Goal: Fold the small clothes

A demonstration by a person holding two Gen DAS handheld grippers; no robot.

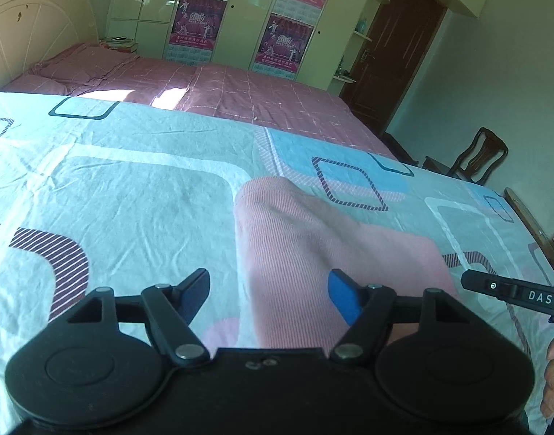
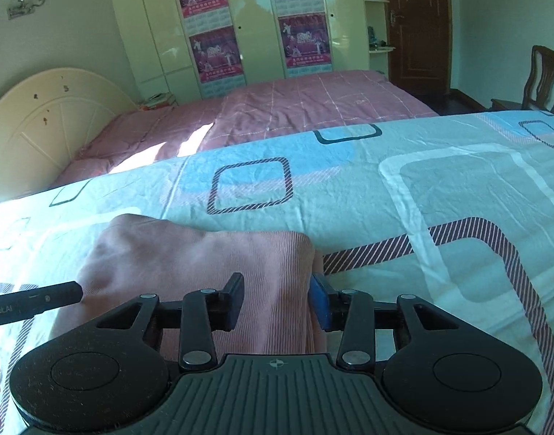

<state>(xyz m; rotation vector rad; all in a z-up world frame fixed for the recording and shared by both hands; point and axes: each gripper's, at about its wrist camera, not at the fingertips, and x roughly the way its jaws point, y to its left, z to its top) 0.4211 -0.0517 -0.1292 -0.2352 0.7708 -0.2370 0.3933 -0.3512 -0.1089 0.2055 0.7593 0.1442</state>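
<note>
A pink ribbed garment [image 1: 313,250] lies folded on the patterned bed sheet [image 1: 131,188]; it also shows in the right wrist view [image 2: 204,253]. My left gripper [image 1: 267,297] is open, hovering over the garment's near left edge. My right gripper [image 2: 277,302] is open, its jaws standing either side of the garment's near right part. Whether the fingers touch the cloth is unclear. The right gripper's finger tip [image 1: 494,286] shows at the right in the left wrist view; the left gripper's finger tip [image 2: 52,299] shows at the left in the right wrist view.
Beyond the patterned sheet [image 2: 422,188] lies a second bed with a pink checked cover [image 1: 240,94] and a cream headboard [image 2: 41,123]. Wardrobes with posters [image 2: 218,36], a brown door [image 2: 414,25] and a wooden chair [image 1: 476,159] stand behind.
</note>
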